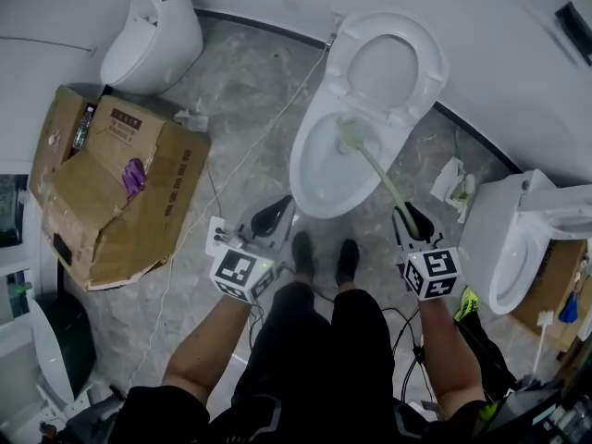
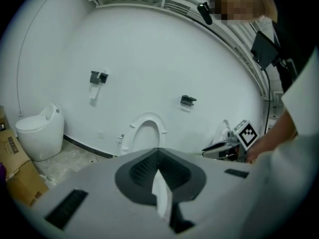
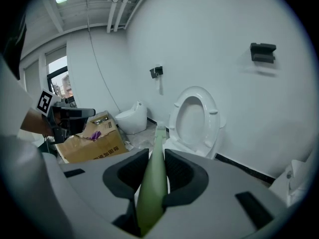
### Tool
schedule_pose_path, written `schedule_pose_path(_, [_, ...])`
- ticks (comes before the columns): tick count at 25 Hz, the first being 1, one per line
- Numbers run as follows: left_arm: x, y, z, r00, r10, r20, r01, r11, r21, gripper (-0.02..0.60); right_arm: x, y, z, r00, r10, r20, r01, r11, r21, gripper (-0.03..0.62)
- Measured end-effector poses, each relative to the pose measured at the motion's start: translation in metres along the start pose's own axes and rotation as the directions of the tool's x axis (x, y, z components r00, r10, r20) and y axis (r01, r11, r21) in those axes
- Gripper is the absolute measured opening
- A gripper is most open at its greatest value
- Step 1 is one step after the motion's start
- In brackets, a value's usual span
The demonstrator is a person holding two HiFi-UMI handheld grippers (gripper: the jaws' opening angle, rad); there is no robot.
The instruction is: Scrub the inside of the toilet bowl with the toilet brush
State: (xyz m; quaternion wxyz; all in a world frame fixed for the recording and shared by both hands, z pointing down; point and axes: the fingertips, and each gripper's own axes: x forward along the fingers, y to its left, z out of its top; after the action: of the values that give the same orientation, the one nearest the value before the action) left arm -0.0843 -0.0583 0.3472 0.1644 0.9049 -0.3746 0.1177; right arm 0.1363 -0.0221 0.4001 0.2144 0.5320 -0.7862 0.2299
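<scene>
A white toilet (image 1: 319,169) stands ahead of me with its seat and lid (image 1: 387,63) raised against the wall. A pale green toilet brush (image 1: 375,166) reaches from my right gripper (image 1: 413,221) into the bowl, its head (image 1: 348,135) near the bowl's back wall. The right gripper is shut on the brush handle (image 3: 153,183), which runs out between the jaws. My left gripper (image 1: 270,216) hovers in front of the bowl's left rim, shut with nothing in it (image 2: 158,171).
A torn cardboard box (image 1: 116,188) lies on the floor to the left, with a small white toilet (image 1: 153,35) behind it. Another white toilet (image 1: 518,239) stands at the right. A thin cable (image 1: 240,155) crosses the grey floor. My feet (image 1: 324,259) are just before the bowl.
</scene>
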Motion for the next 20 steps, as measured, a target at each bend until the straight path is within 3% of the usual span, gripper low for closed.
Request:
schedule_pose_path(3, [0.006, -0.005, -0.022, 1.0, -0.012, -0.02, 0.012, 1.0, -0.001, 0.01, 0.01, 0.002, -0.021, 0.999, 0.029, -0.025, -0.029, 0.999, -0.023, 0.106])
schedule_pose_path(15, [0.027, 0.01, -0.099, 0.992, 0.083, -0.093, -0.087, 0.995, -0.044, 0.009, 0.057, -0.001, -0.099, 0.986, 0.102, -0.129, -0.113, 0.99, -0.085, 0.106])
schedule_pose_path(20, [0.04, 0.011, -0.12, 0.992, 0.077, -0.104, -0.082, 0.996, -0.045, 0.009, 0.076, 0.0, -0.129, 0.974, 0.138, -0.177, -0.161, 0.979, -0.124, 0.106])
